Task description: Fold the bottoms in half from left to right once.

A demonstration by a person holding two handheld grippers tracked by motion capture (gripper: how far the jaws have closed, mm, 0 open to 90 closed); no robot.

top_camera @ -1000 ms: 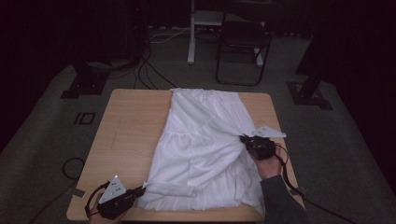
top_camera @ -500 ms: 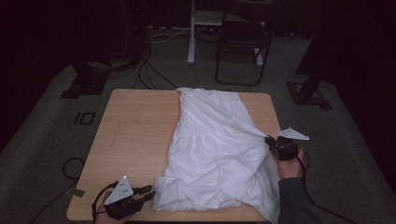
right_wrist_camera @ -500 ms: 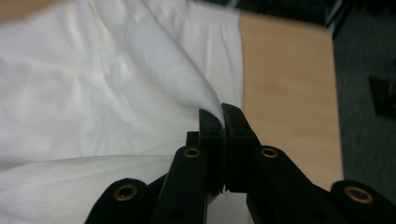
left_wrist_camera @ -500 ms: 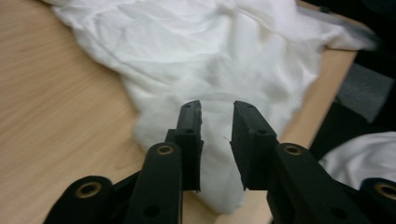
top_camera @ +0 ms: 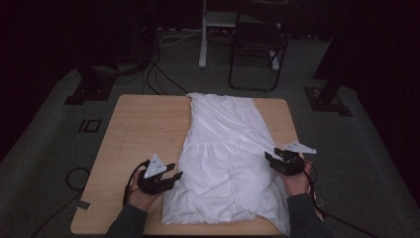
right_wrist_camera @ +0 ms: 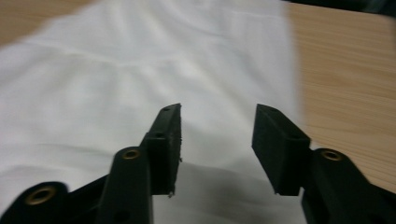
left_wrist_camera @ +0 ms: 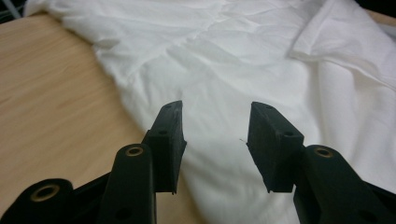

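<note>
Covering the wooden table (dark room), white garment.

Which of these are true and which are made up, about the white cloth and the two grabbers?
1. The white garment lies spread on the wooden table. True.
2. The left gripper is clamped on the cloth. False: its jaws stand apart, with nothing pinched between them.
3. The right gripper has its jaws apart above the cloth. True.
4. The garment is folded into a small square. False: it lies long, reaching from the far edge to the near edge.
5. A chair stands on the floor beyond the table. True.
</note>
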